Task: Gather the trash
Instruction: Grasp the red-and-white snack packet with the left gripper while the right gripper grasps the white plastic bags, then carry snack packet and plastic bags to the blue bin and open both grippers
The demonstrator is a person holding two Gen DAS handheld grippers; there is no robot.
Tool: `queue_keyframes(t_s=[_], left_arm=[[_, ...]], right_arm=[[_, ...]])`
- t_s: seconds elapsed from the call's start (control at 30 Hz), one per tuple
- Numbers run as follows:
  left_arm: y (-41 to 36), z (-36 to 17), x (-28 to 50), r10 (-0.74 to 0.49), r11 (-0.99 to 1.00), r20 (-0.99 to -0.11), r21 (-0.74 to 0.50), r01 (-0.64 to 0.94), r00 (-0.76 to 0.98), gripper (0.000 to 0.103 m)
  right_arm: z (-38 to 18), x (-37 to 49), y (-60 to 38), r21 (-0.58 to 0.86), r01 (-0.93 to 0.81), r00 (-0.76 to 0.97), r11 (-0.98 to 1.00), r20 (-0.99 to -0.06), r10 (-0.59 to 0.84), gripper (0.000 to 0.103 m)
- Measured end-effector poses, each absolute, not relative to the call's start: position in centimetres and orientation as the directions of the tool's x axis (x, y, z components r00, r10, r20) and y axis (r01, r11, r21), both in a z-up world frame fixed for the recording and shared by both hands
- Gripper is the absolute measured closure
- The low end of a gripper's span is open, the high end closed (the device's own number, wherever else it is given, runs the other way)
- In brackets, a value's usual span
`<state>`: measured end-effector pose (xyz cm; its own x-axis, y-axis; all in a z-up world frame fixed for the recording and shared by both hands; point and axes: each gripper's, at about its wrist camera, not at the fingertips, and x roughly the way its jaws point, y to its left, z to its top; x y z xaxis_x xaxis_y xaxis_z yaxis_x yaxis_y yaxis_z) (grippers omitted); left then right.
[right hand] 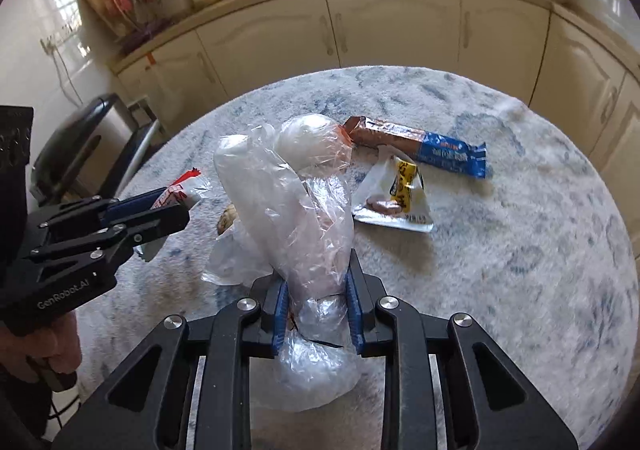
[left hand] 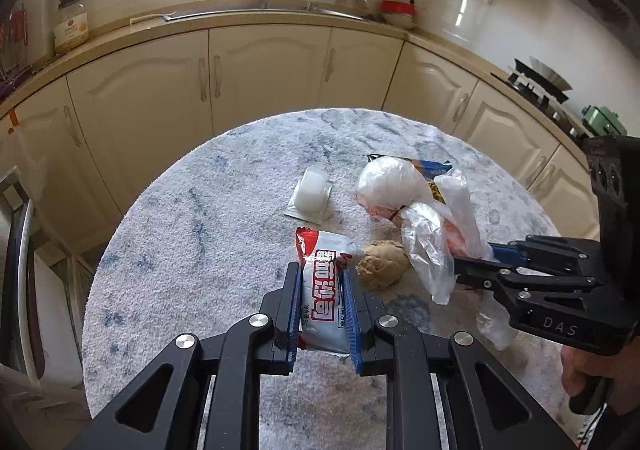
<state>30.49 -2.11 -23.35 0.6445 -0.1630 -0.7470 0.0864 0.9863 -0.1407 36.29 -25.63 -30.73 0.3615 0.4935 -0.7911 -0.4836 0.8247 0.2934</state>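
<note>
left gripper (left hand: 320,278): clamped on the red-and-white wrapper (left hand: 323,298), blue pads pressed against both of its long sides, near edge of the round table (left hand: 168,218)

red-and-white wrapper: red torn end pointing far, printed side up, held just over the fuzzy grey-blue tabletop; also peeking out behind the left gripper (right hand: 160,210) in the right wrist view

small clear cup (left hand: 310,192): sitting on a flat clear packet, far of the wrapper, a bit apart from everything else

brown crumpled ball (left hand: 382,264): just right of the left fingertips, touching the edge of the clear plastic

clear plastic bag (right hand: 304,218): big crinkly bundle, mid-table, rising up tall from the right gripper's fingers, some pinkish stuff inside

right gripper (right hand: 316,290): squeezed shut on the lower neck of the clear plastic bag, more bag bunched out below the pads

white packet with yellow label (right hand: 396,196): lying flat, right of the bag, a brownish bit showing inside

brown-and-blue wrapper (right hand: 420,148): long one, lying far-right on the table, just beyond the white packet

cream cabinets (left hand: 264,66): far side, behind the table
</note>
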Motion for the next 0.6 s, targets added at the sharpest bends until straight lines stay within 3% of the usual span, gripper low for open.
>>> queue_keyframes(t_s=[0.2, 0.37, 0.47, 0.53, 0.57, 0.6], left_arm=[[-3.2, -21.9, 27.4, -0.184, 0.983, -0.732, -0.137, 0.122, 0.656, 0.087], [-4.6, -21.5, 24.8, -0.196, 0.98, -0.734, -0.133, 0.145, 0.651, 0.087], [-5.1, -21.3, 23.4, -0.196, 0.981, -0.738, -0.139, 0.139, 0.646, 0.087], [-5.3, -20.9, 22.4, -0.194, 0.981, -0.737, -0.139, 0.136, 0.647, 0.087], [-5.5, -20.6, 22.0, -0.192, 0.981, -0.735, -0.135, 0.137, 0.65, 0.087], [-5.7, -20.3, 21.6, -0.19, 0.982, -0.733, -0.132, 0.137, 0.654, 0.087]], right_arm=[[-29.2, 32.5, -28.5, 0.383, -0.406, 0.376, 0.83, -0.758, 0.533, 0.079], [-30.5, 30.3, -27.7, 0.253, -0.428, 0.359, 0.868, -0.834, 0.42, 0.075], [-31.5, 30.3, -26.3, 0.163, -0.447, 0.383, 0.88, -0.854, 0.353, 0.067], [-31.6, 30.6, -25.9, 0.157, -0.445, 0.401, 0.882, -0.845, 0.353, 0.068], [-31.6, 30.7, -26.1, 0.173, -0.433, 0.395, 0.885, -0.846, 0.358, 0.075], [-31.5, 30.7, -26.5, 0.226, -0.409, 0.379, 0.884, -0.839, 0.39, 0.075]])
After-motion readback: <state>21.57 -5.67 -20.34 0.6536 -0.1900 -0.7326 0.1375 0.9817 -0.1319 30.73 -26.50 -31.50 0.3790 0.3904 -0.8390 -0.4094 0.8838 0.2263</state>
